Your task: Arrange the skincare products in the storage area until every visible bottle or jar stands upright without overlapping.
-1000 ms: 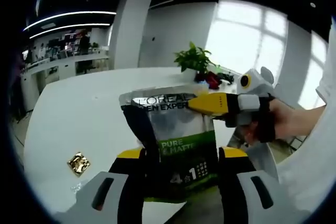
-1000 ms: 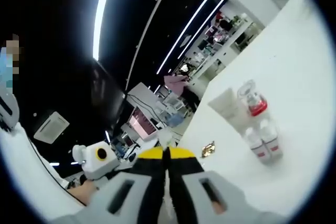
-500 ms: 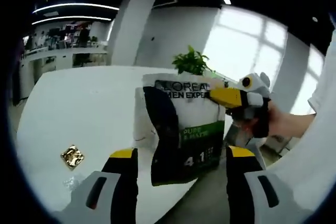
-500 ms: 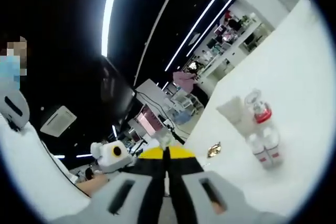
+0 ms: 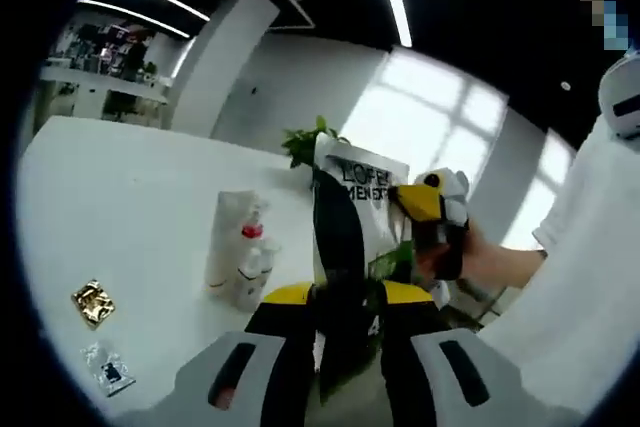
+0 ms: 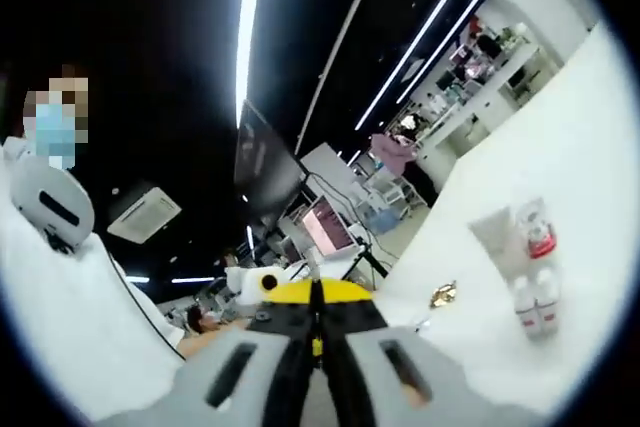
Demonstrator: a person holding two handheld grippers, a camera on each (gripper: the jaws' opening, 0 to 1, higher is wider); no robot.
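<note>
Held off the white table (image 5: 120,197): silver-and-black foil refill pouch with green band (image 5: 350,237), long axis upright, printed top edge uppermost. Pinched at lower edge by left gripper (image 5: 345,297); pinched at upper right corner by right gripper (image 5: 420,202), whose jaws appear pressed together edge-on in the right gripper view. Beyond and left of the pouch, on the table: white tube and red-capped clear bottles cluster (image 5: 240,257), upright, well apart; gold foil sachet (image 5: 92,302) farther left.

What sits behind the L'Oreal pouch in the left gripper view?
Behind the pouch, a green plant pokes out at its upper left edge. The plant's pot and the table behind the pouch are covered.
</note>
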